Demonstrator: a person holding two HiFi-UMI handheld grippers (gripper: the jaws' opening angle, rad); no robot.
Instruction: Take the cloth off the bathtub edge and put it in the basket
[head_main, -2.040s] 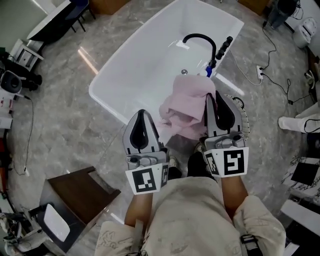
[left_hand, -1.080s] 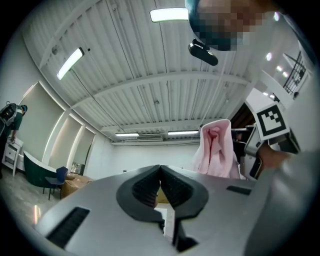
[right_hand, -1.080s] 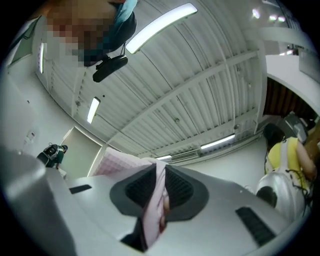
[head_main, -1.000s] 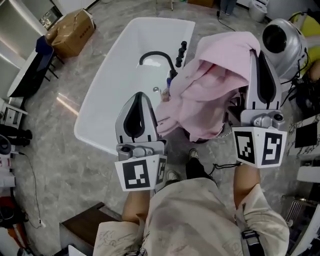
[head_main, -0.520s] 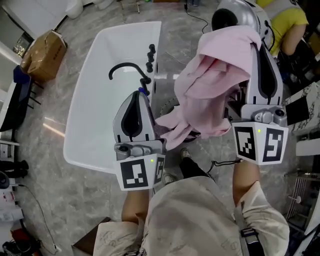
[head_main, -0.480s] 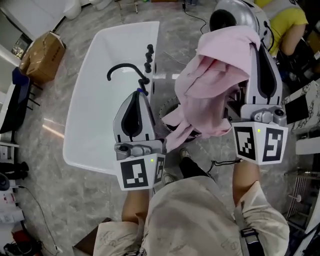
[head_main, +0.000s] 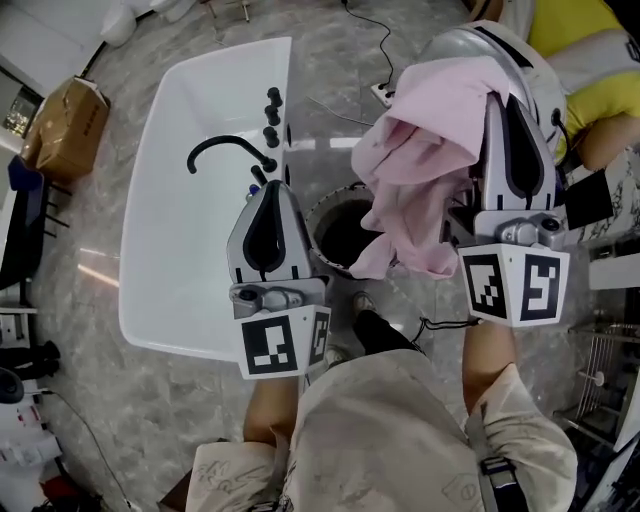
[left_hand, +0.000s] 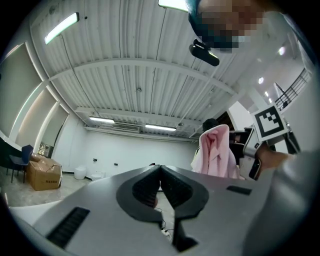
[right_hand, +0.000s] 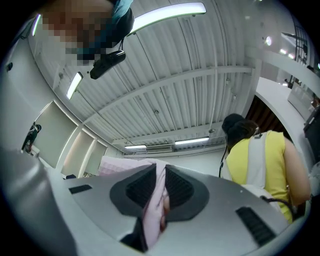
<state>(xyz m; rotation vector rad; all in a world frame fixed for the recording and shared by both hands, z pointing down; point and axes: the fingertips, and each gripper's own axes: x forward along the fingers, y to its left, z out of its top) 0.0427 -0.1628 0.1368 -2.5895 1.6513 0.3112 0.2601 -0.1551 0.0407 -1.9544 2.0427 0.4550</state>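
Observation:
My right gripper (head_main: 502, 105) is shut on the pink cloth (head_main: 425, 150) and holds it up in the air. The cloth hangs in folds to the left of the gripper, above and a little right of the round dark basket (head_main: 342, 232) on the floor. In the right gripper view the pink cloth (right_hand: 156, 207) is pinched between the two pads. My left gripper (head_main: 268, 200) is shut and holds nothing, raised over the floor between the white bathtub (head_main: 195, 160) and the basket. In the left gripper view the cloth (left_hand: 216, 152) shows off to the right.
A black curved tap (head_main: 225, 150) and knobs stand on the tub's right edge. A large white dome-shaped machine (head_main: 520, 60) and a person in a yellow top (head_main: 590, 50) are at the upper right. A cardboard box (head_main: 62, 115) lies far left. Cables run over the marble floor.
The cloth has been lifted off the tub edge and carried right with my right gripper. The view has swung so the basket now shows below the hanging cloth.

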